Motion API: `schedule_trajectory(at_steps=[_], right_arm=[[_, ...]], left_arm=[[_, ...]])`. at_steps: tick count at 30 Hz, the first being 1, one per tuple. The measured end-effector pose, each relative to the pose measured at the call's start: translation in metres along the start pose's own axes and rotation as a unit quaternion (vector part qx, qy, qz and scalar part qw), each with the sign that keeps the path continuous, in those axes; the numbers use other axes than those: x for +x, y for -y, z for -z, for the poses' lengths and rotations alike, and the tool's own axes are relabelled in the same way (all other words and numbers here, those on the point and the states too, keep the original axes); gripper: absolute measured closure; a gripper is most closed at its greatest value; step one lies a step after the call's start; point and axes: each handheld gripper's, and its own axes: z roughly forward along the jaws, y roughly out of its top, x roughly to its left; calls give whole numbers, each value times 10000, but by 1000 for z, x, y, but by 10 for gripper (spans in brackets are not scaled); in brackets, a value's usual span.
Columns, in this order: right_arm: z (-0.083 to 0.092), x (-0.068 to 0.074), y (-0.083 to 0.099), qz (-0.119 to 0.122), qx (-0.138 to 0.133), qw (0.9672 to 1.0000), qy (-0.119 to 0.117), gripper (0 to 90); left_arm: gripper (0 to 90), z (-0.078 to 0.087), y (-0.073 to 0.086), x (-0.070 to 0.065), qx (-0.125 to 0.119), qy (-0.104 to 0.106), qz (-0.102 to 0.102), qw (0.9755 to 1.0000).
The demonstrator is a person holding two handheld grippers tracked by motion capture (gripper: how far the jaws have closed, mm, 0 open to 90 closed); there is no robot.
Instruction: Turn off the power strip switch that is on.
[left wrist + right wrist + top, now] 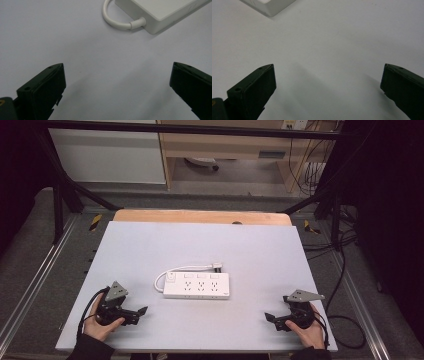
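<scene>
While both grippers rest low at the near corners of the bench (150, 240), nothing is held. Item: white power strip (197, 285), lying flat mid-bench between the two, sockets up, its cord (181, 269) looped behind and ending in a plug (217, 266) just beside the strip's far edge. Left gripper (142, 312): fingers (42, 90) spread wide, empty, aimed at the strip's cord end. Right gripper (270, 318): fingers (252, 90) likewise wide and empty, facing the strip's opposite corner. Placement reads as a ready stance, one gripper per end, well apart from the strip, likely for a two-handed approach.
</scene>
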Motion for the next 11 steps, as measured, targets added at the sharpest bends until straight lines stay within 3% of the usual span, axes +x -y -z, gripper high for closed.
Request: schedule_trajectory(at_steps=[11], right_arm=[[-1,0,0,6,33,10000,-15,7]], left_arm=[[13,-2,5,2,53,-4,17,10000]])
